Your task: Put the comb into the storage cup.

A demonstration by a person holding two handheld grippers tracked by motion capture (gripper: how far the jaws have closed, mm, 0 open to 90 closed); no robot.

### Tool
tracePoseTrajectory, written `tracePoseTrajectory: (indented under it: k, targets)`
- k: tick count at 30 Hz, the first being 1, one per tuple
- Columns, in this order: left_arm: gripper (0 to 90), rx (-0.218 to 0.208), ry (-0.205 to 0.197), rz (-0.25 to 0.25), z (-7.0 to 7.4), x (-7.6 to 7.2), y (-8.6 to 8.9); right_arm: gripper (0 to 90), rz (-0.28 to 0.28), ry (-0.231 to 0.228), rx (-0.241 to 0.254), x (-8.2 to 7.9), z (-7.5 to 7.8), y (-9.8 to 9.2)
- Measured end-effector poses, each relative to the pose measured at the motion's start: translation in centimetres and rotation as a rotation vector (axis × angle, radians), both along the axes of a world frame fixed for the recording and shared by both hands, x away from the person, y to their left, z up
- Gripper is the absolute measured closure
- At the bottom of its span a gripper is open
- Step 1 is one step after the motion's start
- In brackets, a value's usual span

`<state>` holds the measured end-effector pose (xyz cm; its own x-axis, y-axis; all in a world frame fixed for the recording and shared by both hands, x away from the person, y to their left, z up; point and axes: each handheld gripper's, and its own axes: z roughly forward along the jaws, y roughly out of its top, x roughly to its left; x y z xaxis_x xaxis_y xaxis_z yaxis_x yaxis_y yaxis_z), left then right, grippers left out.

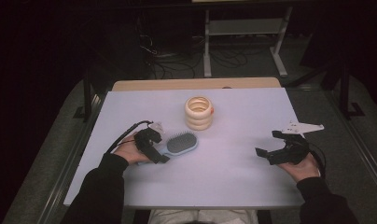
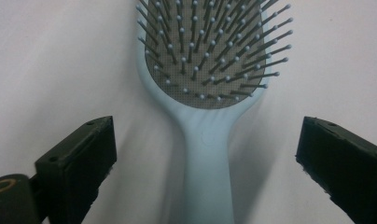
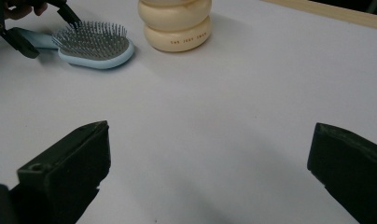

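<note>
High view: one light-blue hairbrush (image 1: 181,143) and one cream ringed holder (image 1: 198,113) on the table (image 1: 233,186); left gripper (image 1: 153,148) straddles the handle, jaws apart, untouching; right gripper (image 1: 270,145) open, empty

Between your two hands the white tabletop (image 1: 233,154) lies bare, so you can cross it freely from the right gripper (image 1: 270,148) toward the middle. At the far centre the cream ribbed ring-stack container (image 1: 198,113) stands upright and blocks a straight pass there; room remains on both sides of it. Just in front of it to the left lies the pale blue plastic hairbrush (image 1: 179,143), bristles up, its handle between the left gripper's (image 1: 151,147) wide jaws with a gap at each side.
</note>
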<state>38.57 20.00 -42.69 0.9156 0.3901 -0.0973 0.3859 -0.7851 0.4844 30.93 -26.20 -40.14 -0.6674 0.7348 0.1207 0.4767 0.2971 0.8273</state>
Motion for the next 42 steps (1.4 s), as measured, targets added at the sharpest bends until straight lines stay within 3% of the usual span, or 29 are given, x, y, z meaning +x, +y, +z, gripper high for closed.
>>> tracePoseTrajectory:
  k: [4,9,14,17,23,35,42]
  targets:
    - [15.5,0.001,-0.004,-0.006,0.08,-0.04,0.13,0.0,0.001,0.0,0.0,0.0,0.0,0.01]
    - [31.9,0.019,-0.017,-0.042,0.23,-0.22,0.14,0.0,-0.005,-0.008,0.005,-0.03,0.12,-0.1]
    - [44.8,0.03,-0.02,-0.04,0.14,-0.14,0.18,0.0,-0.007,-0.008,0.004,-0.03,0.13,-0.13]
    - [54.9,0.049,-0.05,-0.034,0.18,-0.17,0.14,0.0,-0.006,-0.009,0.0,-0.04,0.15,-0.11]
    - [68.9,0.068,-0.07,-0.041,0.25,-0.23,-0.01,0.0,-0.01,-0.012,0.002,-0.09,0.22,-0.2]
    - [69.8,0.064,-0.084,-0.039,0.23,-0.43,0.04,0.0,-0.014,-0.009,-0.003,-0.08,0.17,-0.17]
    - [69.8,0.074,-0.121,-0.04,0.28,-0.67,0.18,0.0,-0.015,-0.008,-0.002,-0.08,0.17,-0.18]
